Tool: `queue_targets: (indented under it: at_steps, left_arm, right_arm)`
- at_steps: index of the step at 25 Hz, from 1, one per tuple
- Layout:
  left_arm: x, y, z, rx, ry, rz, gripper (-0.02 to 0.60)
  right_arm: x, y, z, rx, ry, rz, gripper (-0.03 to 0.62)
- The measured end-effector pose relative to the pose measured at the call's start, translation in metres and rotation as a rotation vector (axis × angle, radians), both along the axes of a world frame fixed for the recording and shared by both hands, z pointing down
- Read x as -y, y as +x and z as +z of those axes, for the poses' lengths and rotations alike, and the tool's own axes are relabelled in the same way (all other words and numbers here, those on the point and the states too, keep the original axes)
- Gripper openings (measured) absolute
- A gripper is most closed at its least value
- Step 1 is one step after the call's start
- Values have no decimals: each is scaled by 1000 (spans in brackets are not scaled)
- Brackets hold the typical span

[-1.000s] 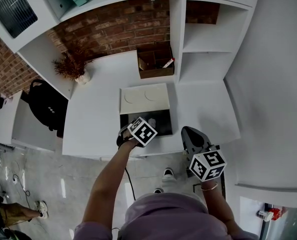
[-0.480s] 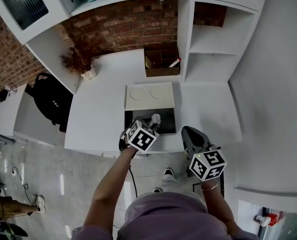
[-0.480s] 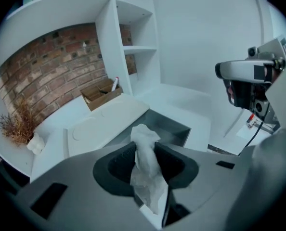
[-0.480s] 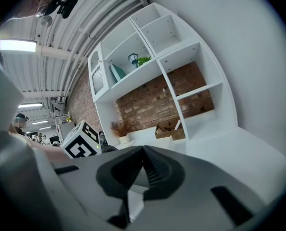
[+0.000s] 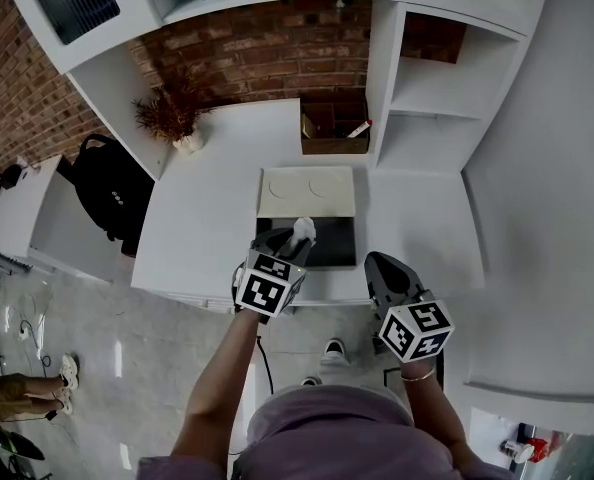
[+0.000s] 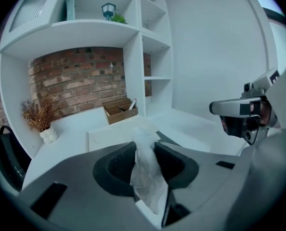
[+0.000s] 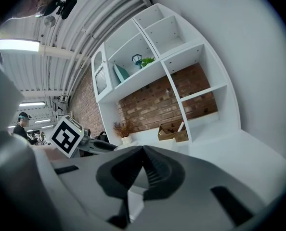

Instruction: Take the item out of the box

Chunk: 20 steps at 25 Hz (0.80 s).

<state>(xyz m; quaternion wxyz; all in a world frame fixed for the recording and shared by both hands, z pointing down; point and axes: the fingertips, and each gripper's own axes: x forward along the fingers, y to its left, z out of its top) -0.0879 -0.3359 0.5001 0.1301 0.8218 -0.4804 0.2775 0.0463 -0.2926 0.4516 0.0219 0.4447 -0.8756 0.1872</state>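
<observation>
A black box [image 5: 333, 244] lies open on the white desk [image 5: 207, 218], its white lid [image 5: 307, 191] folded back behind it. My left gripper [image 5: 295, 238] hangs above the box's left part, shut on a crumpled white plastic-wrapped item [image 5: 303, 231]. In the left gripper view the item [image 6: 146, 173] stands pinched between the two jaws, which point down at the desk. My right gripper [image 5: 383, 268] hovers at the desk's front edge, right of the box, its jaws together with nothing in them. The right gripper view shows its tips [image 7: 143, 151] meeting.
A brown wooden tray [image 5: 334, 128] with a pen stands at the back against the brick wall. A dried plant in a white vase [image 5: 177, 120] sits at the back left. A black backpack [image 5: 107, 193] lies left of the desk. White shelves rise on the right.
My left gripper has risen out of the box with the white item in its jaws and has tilted. The right gripper has stayed where it was.
</observation>
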Motion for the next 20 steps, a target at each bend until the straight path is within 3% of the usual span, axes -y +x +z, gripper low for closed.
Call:
queue_targets:
  at_steps: [8, 20]
  left_arm:
    - [-12, -22, -27, -159, 85, -122, 130]
    - [-34, -57, -39, -299, 188, -280, 130]
  right_arm:
    - [-1, 1, -5, -2, 16, -1, 2]
    - [-2, 1, -11, -10, 34, 4, 2]
